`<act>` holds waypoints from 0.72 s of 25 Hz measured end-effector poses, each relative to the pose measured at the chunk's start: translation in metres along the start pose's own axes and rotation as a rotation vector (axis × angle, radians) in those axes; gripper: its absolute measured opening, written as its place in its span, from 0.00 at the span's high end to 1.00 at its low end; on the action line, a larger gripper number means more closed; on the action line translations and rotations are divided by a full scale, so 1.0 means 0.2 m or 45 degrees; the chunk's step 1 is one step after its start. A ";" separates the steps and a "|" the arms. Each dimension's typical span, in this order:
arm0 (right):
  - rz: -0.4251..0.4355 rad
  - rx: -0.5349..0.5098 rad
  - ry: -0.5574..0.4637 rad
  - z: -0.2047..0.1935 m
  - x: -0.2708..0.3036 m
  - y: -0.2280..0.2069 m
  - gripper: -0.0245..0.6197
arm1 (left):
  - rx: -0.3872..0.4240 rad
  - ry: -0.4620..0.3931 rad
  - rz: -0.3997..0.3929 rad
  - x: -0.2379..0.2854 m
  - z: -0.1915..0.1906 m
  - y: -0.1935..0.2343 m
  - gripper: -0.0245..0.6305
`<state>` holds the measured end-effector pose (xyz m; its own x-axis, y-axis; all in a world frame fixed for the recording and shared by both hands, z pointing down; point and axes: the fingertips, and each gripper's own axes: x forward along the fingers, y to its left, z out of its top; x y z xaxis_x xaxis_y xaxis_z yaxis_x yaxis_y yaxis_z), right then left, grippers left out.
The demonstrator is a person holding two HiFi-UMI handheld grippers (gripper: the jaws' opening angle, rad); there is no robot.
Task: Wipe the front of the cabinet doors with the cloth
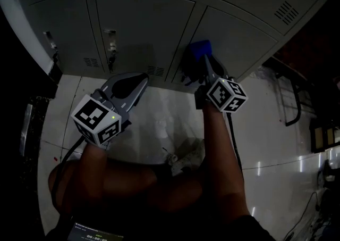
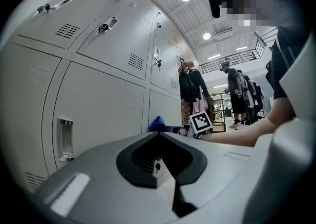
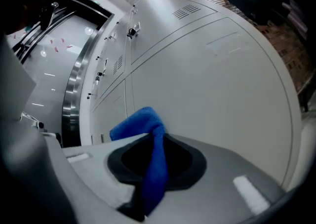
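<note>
Fingers of right gripper (image 3: 152,144) clamp crumpled blue fabric cloth (image 3: 138,121) near pale grey metal cabinet door (image 3: 222,84); left gripper (image 2: 159,139) closed, empty. Wiping step, likely; next: press cloth flat, sweep across.

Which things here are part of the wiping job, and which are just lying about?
Job: blue cloth, clamped in the right claw; cabinet doors.
Lying about: left claw, shut and empty; hanging clothes; standing person.

Grey-shelled left gripper (image 1: 141,79) and right gripper (image 1: 202,62) each carry a black-and-white marker cube (image 1: 98,120), trailing black cables (image 1: 234,141).
</note>
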<state>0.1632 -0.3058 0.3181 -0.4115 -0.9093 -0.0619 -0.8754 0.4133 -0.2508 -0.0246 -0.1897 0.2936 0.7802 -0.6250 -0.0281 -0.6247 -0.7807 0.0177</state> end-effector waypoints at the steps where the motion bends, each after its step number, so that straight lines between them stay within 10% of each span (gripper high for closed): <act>1: -0.013 0.004 -0.002 0.00 -0.01 -0.02 0.87 | 0.000 0.001 0.000 0.00 0.00 0.00 0.95; 18: -0.276 0.085 -0.077 0.14 -0.29 -0.45 0.87 | 0.011 0.017 -0.011 0.00 -0.04 -0.01 0.95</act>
<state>0.2724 -0.2916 0.3181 -0.1982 -0.9785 -0.0573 -0.9221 0.2060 -0.3274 -0.0223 -0.1882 0.3018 0.7859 -0.6182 -0.0151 -0.6181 -0.7860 0.0087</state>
